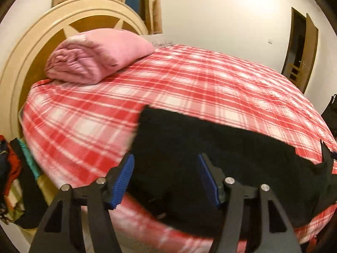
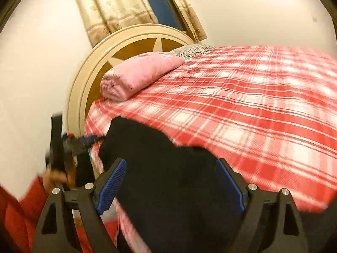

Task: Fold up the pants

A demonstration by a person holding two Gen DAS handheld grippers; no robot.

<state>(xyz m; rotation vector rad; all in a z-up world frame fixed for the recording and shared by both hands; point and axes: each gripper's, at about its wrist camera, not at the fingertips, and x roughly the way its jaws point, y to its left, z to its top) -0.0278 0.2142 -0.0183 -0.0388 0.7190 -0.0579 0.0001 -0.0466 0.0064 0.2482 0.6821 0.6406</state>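
Observation:
The black pants (image 1: pixel 210 158) lie on the near edge of a bed with a red and white plaid cover (image 1: pixel 189 84). My left gripper (image 1: pixel 165 164) is open, its blue pads (image 1: pixel 124 181) apart just above the pants' near part. In the right wrist view the pants (image 2: pixel 164 168) spread along the bed's (image 2: pixel 252 105) near edge and hang over it. My right gripper (image 2: pixel 170 170) is open above them, with nothing between its pads (image 2: pixel 111 185). The left gripper (image 2: pixel 84 142) shows blurred at the left, beside the pants' far corner.
A folded pink blanket (image 1: pixel 94 57) lies by the round wooden headboard (image 1: pixel 42 42). Clothes (image 1: pixel 12 164) hang at the left of the bed. A door (image 1: pixel 301 50) stands in the far wall. Curtains (image 2: pixel 126 6) hang behind the headboard (image 2: pixel 126 48). A red sleeve (image 2: pixel 21 210) shows bottom left.

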